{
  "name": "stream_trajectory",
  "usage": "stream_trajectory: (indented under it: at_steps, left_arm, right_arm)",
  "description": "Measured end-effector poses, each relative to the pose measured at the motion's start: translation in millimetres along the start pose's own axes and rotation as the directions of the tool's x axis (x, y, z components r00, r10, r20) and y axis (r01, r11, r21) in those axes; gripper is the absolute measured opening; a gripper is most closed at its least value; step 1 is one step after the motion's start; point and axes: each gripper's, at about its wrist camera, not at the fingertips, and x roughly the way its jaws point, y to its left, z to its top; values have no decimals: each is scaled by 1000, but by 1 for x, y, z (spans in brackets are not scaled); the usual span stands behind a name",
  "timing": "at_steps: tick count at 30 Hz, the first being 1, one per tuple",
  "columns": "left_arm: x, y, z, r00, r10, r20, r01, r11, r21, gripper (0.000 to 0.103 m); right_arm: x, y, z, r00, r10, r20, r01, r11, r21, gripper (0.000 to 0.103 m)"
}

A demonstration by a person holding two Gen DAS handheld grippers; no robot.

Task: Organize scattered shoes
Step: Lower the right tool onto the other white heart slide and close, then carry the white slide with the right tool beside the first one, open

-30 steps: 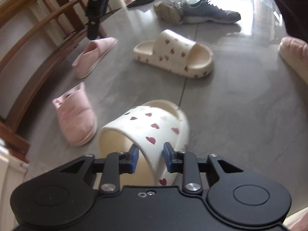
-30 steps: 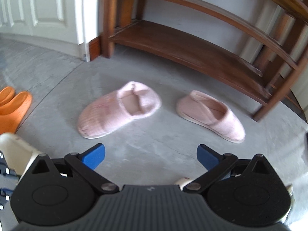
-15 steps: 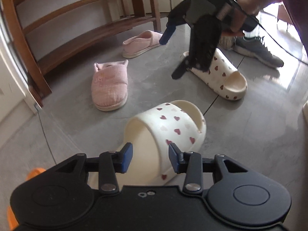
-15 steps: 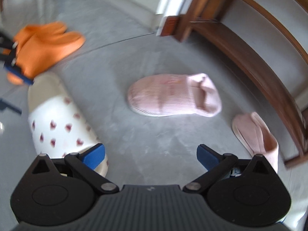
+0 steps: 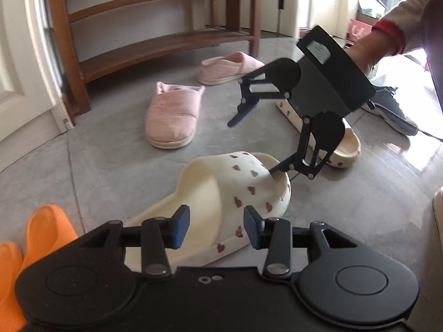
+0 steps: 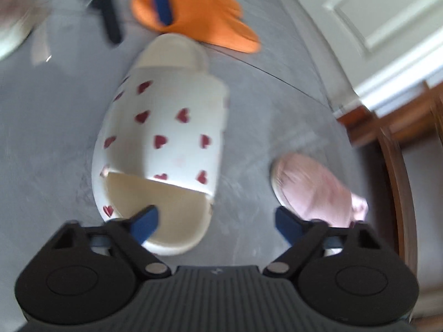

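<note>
A cream heart-print slide (image 5: pixel 227 193) lies on the grey floor (image 5: pixel 110 166), straddled by the parted, untouching pads of the left gripper (image 5: pixel 216 227). At its two o'clock, the closing right gripper (image 5: pixel 254 144) has one finger inside the toe opening, not yet pressing. A pink slipper (image 5: pixel 171 116) lies at eleven o'clock.

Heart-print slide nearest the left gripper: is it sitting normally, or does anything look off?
It looks off. The near heart-print slide is tipped onto its side edge on the floor, not flat on its sole. The right gripper is closing, one finger at its open end. Its mate lies flat beyond.
</note>
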Motion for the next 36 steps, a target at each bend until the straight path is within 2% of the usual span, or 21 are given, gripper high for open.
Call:
stream_trajectory:
  at_steps: [1, 2, 3, 9, 15, 18, 22, 25, 27, 30, 32, 34, 35, 36]
  left_arm:
    - [-1, 0, -1, 1000, 2, 1, -2, 1000, -12, 43]
    - [-2, 0, -2, 1000, 6, 1, -6, 1000, -21, 44]
    - [-2, 0, -4, 1000, 10, -1, -10, 999, -34, 44]
    - [-4, 1, -11, 1000, 11, -13, -12, 997, -76, 46]
    - [-6, 2, -15, 1000, 21, -16, -22, 995, -96, 48]
    - [-10, 4, -17, 999, 36, -10, -37, 993, -111, 51]
    - [-9, 7, -19, 999, 52, -10, -52, 989, -142, 52]
    - [-5, 8, -18, 998, 57, -7, -57, 987, -152, 52]
    - [-3, 9, -17, 998, 56, -3, -56, 986, -156, 53]
    - [-1, 8, -15, 999, 50, 5, -48, 986, -158, 54]
    - [3, 8, -14, 999, 43, -7, -44, 985, -168, 55]
    - [9, 10, -14, 999, 31, -32, -37, 979, -198, 55]
    - [10, 11, -14, 999, 22, -32, -29, 976, -215, 55]
    - [10, 12, -14, 999, 15, -31, -22, 973, -229, 55]
  right_arm:
    - [0, -2, -1, 1000, 16, 27, -15, 1000, -9, 67]
    - [-1, -4, 1, 999, 22, 48, -21, 1000, -14, 51]
    - [-1, -6, 3, 997, 28, 68, -27, 999, -20, 49]
    - [-1, -14, 16, 987, 83, 137, -71, 993, -90, 49]
    - [15, -15, 15, 985, 76, 157, -47, 982, -184, 48]
    - [18, -10, 17, 981, 84, 176, -54, 984, -170, 39]
    - [13, -15, 23, 979, 97, 180, -96, 995, -17, 30]
    - [6, -20, 21, 978, 99, 183, -127, 981, 145, 26]
    - [0, -30, 14, 979, 84, 187, -142, 935, 325, 22]
    - [-6, -39, 1, 984, 42, 173, -126, 853, 506, 12]
    - [-13, -43, -17, 990, -3, 140, -87, 766, 637, 4]
    - [-16, -44, -29, 994, -33, 108, -54, 705, 707, 4]
    - [-18, -41, -32, 995, -37, 95, -41, 704, 709, 4]
    - [-21, -35, -33, 996, -50, 77, -17, 728, 685, 4]
